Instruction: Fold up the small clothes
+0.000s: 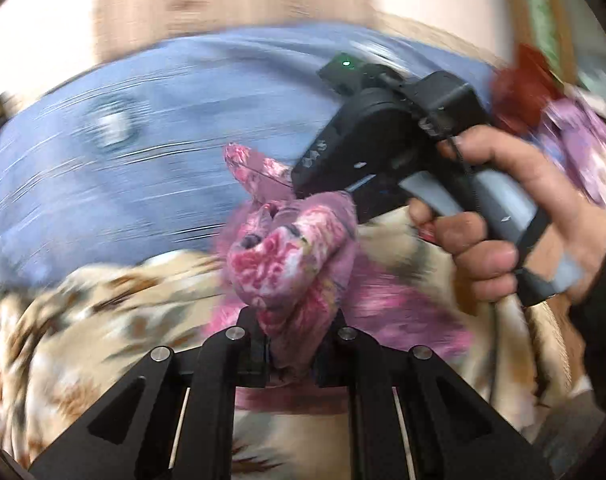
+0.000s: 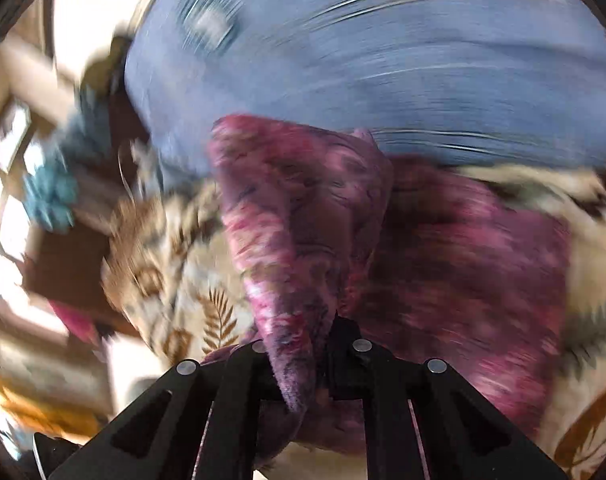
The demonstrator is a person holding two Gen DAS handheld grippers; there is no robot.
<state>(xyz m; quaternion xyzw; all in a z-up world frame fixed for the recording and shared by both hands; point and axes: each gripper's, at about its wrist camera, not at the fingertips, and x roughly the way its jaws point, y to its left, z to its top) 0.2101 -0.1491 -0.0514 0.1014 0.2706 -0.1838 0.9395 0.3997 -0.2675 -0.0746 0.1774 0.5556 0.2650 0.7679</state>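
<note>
A small pink floral garment [image 1: 291, 256] is bunched between the two grippers, above a beige leaf-patterned blanket [image 1: 103, 320]. My left gripper [image 1: 293, 354] is shut on one end of it. In the left wrist view my right gripper [image 1: 303, 188] comes in from the right, held by a hand [image 1: 503, 216], and pinches the garment's far corner. In the right wrist view my right gripper [image 2: 309, 380] is shut on a fold of the garment [image 2: 303, 220], the rest of which trails to the right over the blanket [image 2: 175, 280]. Both views are motion-blurred.
A blue sheet [image 1: 143, 152] covers the bed beyond the blanket and also shows in the right wrist view [image 2: 383, 60]. A pile of purple and red clothes [image 1: 563, 120] lies at the right. A wooden headboard [image 1: 223, 0] stands behind.
</note>
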